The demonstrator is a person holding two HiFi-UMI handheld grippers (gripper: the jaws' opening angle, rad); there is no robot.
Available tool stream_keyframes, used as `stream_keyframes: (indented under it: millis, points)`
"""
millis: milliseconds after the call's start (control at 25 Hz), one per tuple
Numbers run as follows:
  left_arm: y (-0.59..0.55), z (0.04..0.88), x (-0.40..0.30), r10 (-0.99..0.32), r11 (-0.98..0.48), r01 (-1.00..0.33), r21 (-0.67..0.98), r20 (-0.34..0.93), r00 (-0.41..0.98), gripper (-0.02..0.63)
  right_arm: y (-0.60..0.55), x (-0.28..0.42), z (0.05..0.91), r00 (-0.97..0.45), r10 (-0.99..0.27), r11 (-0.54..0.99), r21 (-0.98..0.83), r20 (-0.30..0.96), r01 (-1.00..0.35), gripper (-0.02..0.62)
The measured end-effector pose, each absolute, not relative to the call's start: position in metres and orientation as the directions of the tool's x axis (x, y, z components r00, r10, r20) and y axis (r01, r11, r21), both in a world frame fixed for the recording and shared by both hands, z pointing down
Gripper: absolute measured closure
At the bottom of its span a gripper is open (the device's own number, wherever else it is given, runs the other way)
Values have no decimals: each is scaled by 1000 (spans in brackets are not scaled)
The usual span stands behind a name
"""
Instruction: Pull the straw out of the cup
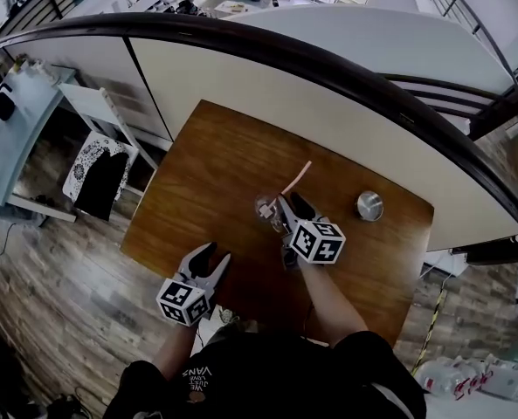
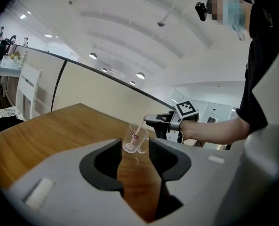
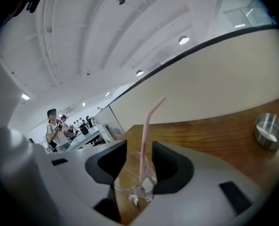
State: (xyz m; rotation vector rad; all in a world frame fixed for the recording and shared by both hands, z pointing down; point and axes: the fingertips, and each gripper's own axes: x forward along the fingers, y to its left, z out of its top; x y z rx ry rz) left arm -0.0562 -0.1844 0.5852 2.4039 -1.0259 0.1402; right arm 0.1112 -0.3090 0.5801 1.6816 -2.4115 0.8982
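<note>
Two grippers hang over a brown wooden table [image 1: 189, 173] seen from above; the left gripper [image 2: 135, 149] shows jaws spread, empty; the right gripper [image 3: 139, 150], jaws apart, flanks a clear round cup [image 3: 134, 186] (bent pink straw [image 3: 146, 126] standing inside).

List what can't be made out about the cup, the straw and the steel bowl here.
- Head view: the right gripper covers part of the glass cup and the lower end of the pink straw.
- Left gripper view: the cup's red label is too small to read.
- Steel bowl: any contents are lost to glare in the right gripper view and are too small in the head view.
</note>
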Motion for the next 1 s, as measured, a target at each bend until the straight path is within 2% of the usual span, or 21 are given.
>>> stream_keyframes:
  millis: [320,600,1000]
  points:
    - [-184,593,-58,-662,-547,-716,434,298,687,440,-327,109,588,-412,-836,239,-435,362,-868,428]
    - [-178,597,-63,-673,-529,-729,435,309,673,440,-329,106,594,-408,-834,250,-405,371,-879,552]
    - [-177,589,-67,-667,-546,-719,430,296,683,440,-318,106,569,-399,-856,255,-401,330,-880,558]
